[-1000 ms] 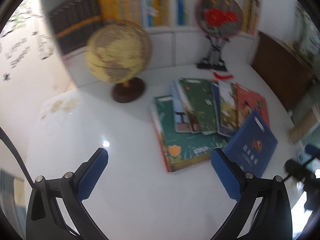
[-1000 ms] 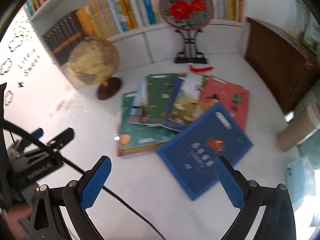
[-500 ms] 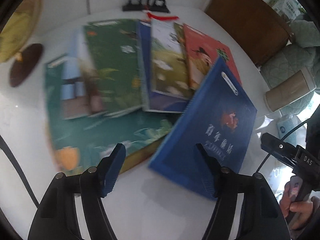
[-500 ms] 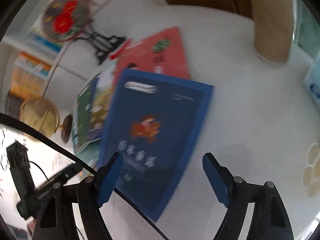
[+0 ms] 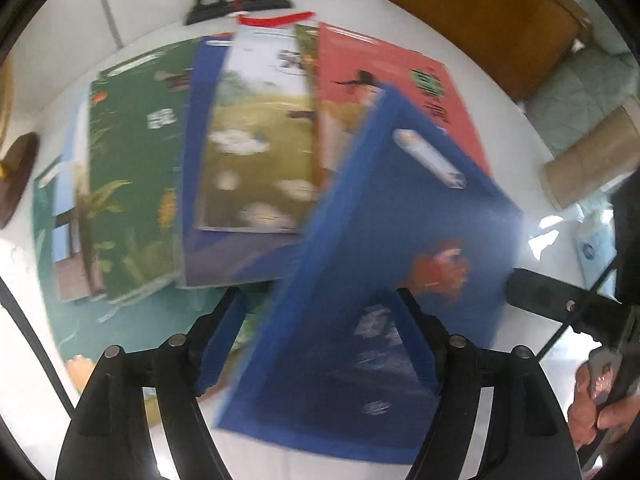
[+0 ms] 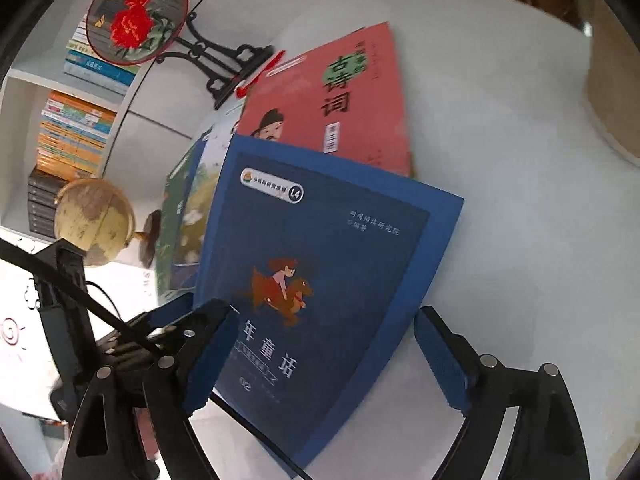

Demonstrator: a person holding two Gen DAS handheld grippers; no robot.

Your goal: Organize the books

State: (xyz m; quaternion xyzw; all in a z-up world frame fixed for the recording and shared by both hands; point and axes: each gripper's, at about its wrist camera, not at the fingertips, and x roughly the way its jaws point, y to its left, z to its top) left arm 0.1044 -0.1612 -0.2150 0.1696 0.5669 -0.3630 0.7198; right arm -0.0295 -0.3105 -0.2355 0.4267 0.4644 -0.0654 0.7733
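Several picture books lie fanned out on the white table [image 5: 120, 24]: a dark green one [image 5: 132, 160], a meadow-cover one [image 5: 256, 140], a red one [image 5: 400, 80] and a large teal one [image 5: 120, 320] beneath. A blue book [image 5: 400, 240] lies on top at the right. My left gripper [image 5: 320, 340] hovers close over its near left edge, jaws opening, pads not pressing it. My right gripper [image 6: 328, 356] straddles the same blue book [image 6: 320, 264]. Its jaws are opening; the right fingertip stands clear of the book's edge.
A globe [image 6: 94, 220], a round embroidered fan on a black stand [image 6: 136, 20] and a filled bookshelf [image 6: 72, 132] stand at the back. A brown cabinet [image 5: 492, 12] and a cardboard roll [image 5: 592, 160] border the right side. A hand [image 5: 592, 408] grips the right tool.
Both grippers have dropped and tilted down from facing the shelf to close over the blue book. Their fingers stand closer together than a second ago.
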